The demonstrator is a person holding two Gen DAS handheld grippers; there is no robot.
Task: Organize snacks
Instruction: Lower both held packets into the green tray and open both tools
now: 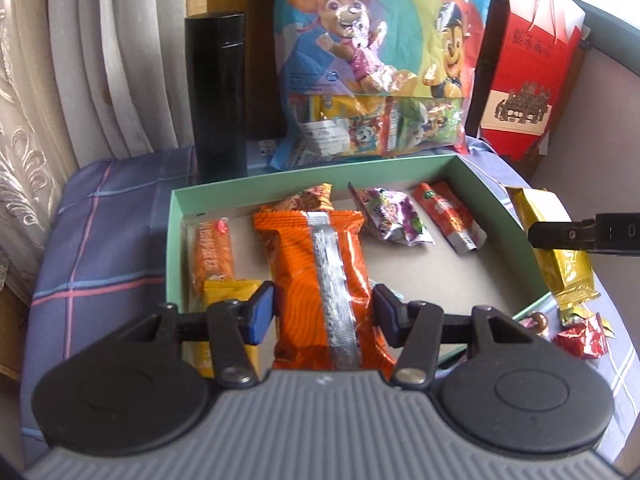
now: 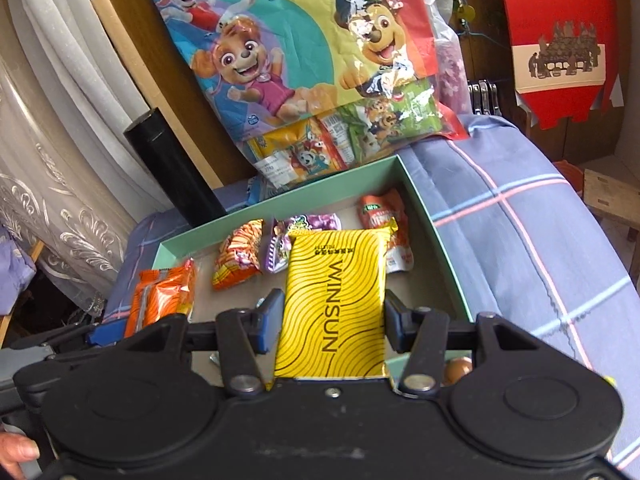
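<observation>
The left gripper (image 1: 324, 312) is clamped on an orange snack packet (image 1: 320, 276), its blue pads pressing the packet's two long sides; the packet's long axis runs straight away from the camera along the fingers, its silver back seam facing up and its far crimped end pointing toward the cartoon-dog snack bag (image 1: 384, 52) propped behind. It is held above the near part of the shallow green box (image 1: 312, 174), which sits on a blue plaid cloth (image 1: 104, 236). The right gripper (image 2: 330, 320) grips a yellow WINSUN packet (image 2: 334, 304) the same way, by its long edges, printed face up, long axis pointing away over the box toward the back wall. In the box lie an orange-striped packet (image 2: 236, 258), a purple packet (image 2: 280, 246) and a red-and-white packet (image 2: 384, 224), all toward the far side. Beyond the box's left corner stands a black flask (image 1: 218, 92). On the cloth beside the box's right wall rests a red-wrapped candy (image 1: 580, 338). A red gift carton (image 1: 532, 76) stands at the back right.
</observation>
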